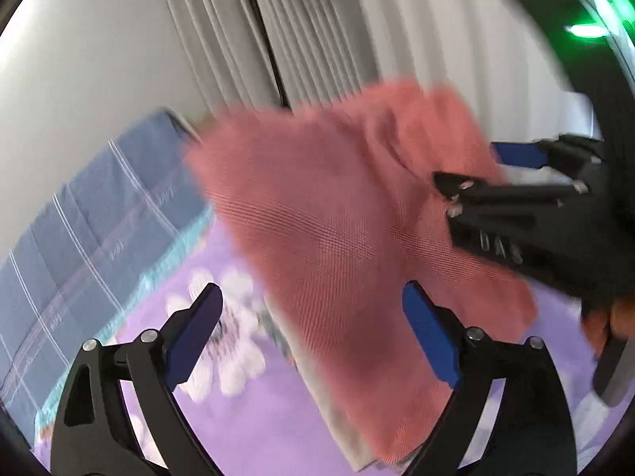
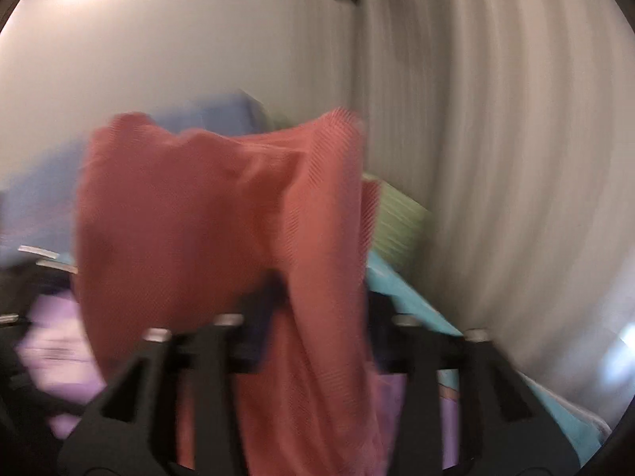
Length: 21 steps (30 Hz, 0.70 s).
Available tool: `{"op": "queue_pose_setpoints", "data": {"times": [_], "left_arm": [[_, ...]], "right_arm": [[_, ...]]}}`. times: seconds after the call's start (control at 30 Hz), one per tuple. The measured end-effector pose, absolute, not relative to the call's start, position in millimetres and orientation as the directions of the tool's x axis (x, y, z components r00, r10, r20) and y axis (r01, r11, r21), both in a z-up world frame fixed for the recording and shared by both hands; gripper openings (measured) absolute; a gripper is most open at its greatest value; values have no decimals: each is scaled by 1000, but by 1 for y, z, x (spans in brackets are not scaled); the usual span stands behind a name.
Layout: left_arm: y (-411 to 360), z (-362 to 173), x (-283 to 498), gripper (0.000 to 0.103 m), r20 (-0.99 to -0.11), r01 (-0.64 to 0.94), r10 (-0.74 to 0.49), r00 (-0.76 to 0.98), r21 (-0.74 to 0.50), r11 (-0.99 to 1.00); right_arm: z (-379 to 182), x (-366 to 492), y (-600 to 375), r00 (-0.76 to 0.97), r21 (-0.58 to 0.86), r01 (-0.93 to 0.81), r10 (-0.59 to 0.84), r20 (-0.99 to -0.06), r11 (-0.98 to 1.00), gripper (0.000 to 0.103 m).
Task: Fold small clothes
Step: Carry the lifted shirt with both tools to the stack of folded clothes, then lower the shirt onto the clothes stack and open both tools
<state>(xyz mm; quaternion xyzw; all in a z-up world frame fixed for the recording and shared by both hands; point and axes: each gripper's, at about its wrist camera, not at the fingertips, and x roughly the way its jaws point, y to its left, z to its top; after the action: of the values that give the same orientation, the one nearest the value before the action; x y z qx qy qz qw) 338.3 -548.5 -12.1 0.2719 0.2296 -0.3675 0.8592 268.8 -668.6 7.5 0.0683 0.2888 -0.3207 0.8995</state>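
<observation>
**A:** Between our left gripper's [image 1: 313,337] two blue fingers [image 1: 430,337] there is only air. They stand wide apart and press on nothing. The pink cloth [image 1: 349,230] hangs just past them, up off the purple flowered sheet [image 1: 238,428].

**B:** And our right gripper [image 2: 313,309]?

**A:** In its own view the cloth [image 2: 222,214] drapes right over it and hides the tips. It is blurry too. From the left view we see the right gripper [image 1: 472,174] with its fingers parted, one blue finger [image 1: 516,154] on the far side of the cloth. It looks like the cloth is slipping free, not pinched.

**B:** So how do we do this bit well?

**A:** We think we are letting the cloth drop onto the bed. We should let it land flat, edges lined up, and then pull both grippers away without dragging it.

**B:** Any boxes or baskets?

**A:** We see none. There is just a blue checked blanket [image 1: 79,238] by the wall, and something green and striped [image 2: 397,222] behind the cloth.
</observation>
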Motion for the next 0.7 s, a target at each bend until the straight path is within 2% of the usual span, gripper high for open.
{"op": "queue_pose_setpoints", "data": {"times": [0.07,0.17,0.23,0.37,0.4,0.6,0.7], "left_arm": [[-546,-48,343,92,-644,767,-472,602,302,566],[-538,-104,348,92,-731,802,-433,528,261,537],[-524,-117,351,92,-720,797,-485,497,158,582],[-507,-129,362,92,-756,768,-526,390,-47,638],[-501,-132,361,92,-755,758,-535,380,-76,648],[-509,-119,338,92,-726,734,-514,456,-19,679],[-486,-101,327,93,-707,770,-623,334,-176,614]], "right_arm": [[-39,279,-687,518,-58,652,-499,-694,756,58],[-94,273,-700,474,-5,658,-420,-774,753,60],[-115,261,-698,493,14,666,-426,-759,746,69],[-126,247,-709,548,125,666,-368,-751,735,69],[-126,247,-712,542,128,673,-368,-755,728,72],[-120,258,-690,466,-50,706,-517,-718,706,76],[-105,230,-675,476,-26,745,-557,-680,667,76]]}}
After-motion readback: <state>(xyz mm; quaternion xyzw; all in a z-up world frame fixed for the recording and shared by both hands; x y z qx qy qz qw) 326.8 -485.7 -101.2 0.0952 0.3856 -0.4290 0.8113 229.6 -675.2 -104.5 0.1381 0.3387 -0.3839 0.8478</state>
